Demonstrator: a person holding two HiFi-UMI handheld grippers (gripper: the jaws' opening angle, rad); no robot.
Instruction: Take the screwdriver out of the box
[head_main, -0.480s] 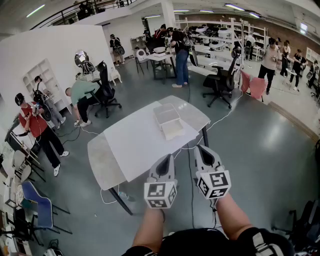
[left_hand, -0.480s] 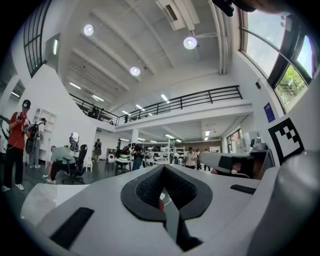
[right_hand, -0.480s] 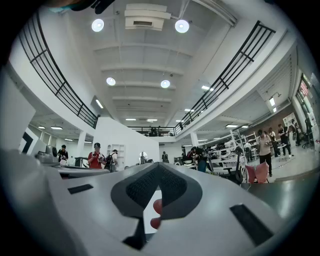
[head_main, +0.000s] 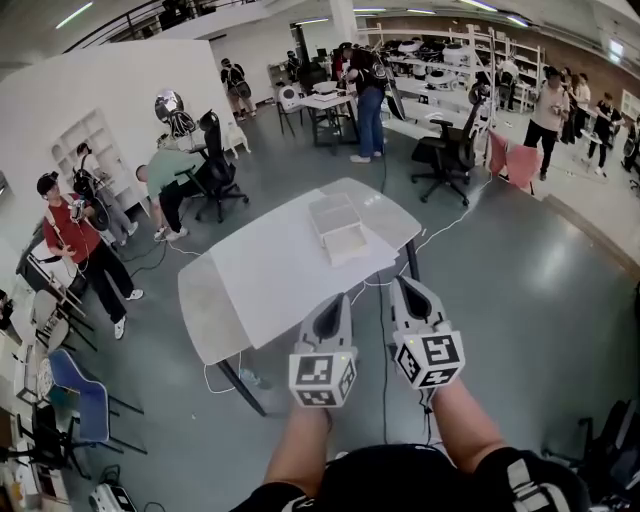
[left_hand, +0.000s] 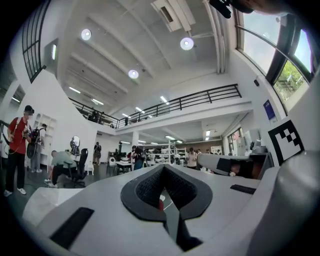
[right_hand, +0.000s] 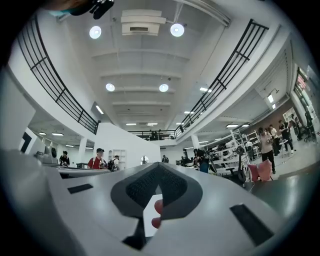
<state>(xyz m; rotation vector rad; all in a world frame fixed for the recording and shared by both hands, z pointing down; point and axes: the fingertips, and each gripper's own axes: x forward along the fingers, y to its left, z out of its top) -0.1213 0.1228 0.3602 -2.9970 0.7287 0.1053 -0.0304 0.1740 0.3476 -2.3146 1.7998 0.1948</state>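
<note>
Both grippers off near edge of surface (head_main: 250, 290), not over it. Left gripper (head_main: 332, 303) jaws together, nothing between; right gripper (head_main: 407, 290) same. Box (head_main: 337, 228) lay toward far right end of surface, well apart from both, nearly straight ahead of left gripper, long side running away from person. Screwdriver not visible, probably inside box. Forward reach needed; left looked slightly better lined up.

We see our right gripper (right_hand: 157, 174) with jaws closed on nothing, facing a hall of ceiling lights (right_hand: 176, 30), balcony railing (right_hand: 225, 70) and distant people (right_hand: 99, 159).
</note>
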